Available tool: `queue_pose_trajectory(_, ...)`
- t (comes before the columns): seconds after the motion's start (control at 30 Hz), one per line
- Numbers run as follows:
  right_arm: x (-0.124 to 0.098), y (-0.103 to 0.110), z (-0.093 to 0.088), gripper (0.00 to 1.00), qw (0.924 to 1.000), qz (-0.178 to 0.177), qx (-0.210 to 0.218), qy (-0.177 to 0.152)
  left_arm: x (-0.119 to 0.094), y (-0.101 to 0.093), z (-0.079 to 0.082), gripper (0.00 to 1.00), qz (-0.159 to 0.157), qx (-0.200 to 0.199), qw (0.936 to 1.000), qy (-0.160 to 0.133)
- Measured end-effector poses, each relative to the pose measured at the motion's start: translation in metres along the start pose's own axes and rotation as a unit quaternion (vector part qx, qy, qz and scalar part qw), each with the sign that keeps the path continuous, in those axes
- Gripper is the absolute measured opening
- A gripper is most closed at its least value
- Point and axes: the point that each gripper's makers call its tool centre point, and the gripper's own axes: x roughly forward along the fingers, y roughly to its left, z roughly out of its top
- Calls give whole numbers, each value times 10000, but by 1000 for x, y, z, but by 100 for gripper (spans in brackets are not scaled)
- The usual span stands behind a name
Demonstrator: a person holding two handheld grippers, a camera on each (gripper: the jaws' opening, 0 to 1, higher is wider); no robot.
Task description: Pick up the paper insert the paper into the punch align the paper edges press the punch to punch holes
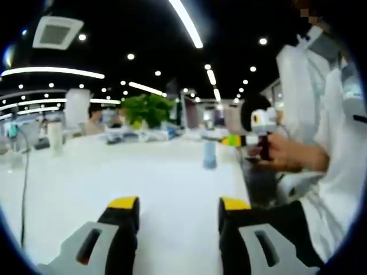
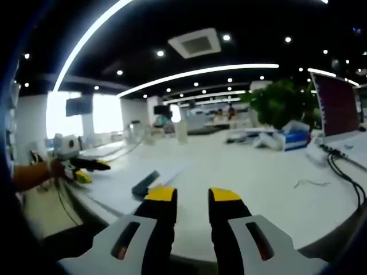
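White table point(image 2: 246, 172); punch point(image 2: 145, 183) just beyond right gripper point(image 2: 192, 196); both grippers' fingers spread, empty.

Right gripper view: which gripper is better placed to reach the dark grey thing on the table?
Right, probably. The dark grey object lies just beyond the right gripper, whose jaws are open; the left gripper faces bare table.

The tabletop point(image 2: 252, 172) looks smooth, white and faintly glossy. Each gripper point(image 1: 178, 220) point(image 2: 192, 215) has matt black plastic jaws with yellow tips. The sleeve point(image 1: 338, 137) is white cloth.
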Motion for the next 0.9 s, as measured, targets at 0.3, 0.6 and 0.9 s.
queue_pose_trajectory(0.3, 0, 0, 3, 25, 9996, 207, -167, -14, 2, 5, -11, 55, 161, 173, 9993, 279)
queue_pose_trajectory(0.6, -1, 0, 10, 25, 9954, 693, -655, 104, 3, 3, -11, 55, 164, 231, 9991, 300)
queue_pose_trajectory(0.9, 2, 17, -4, 28, 9812, 1468, -1163, 474, 5, 1, -11, 55, 105, 195, 9992, 325)
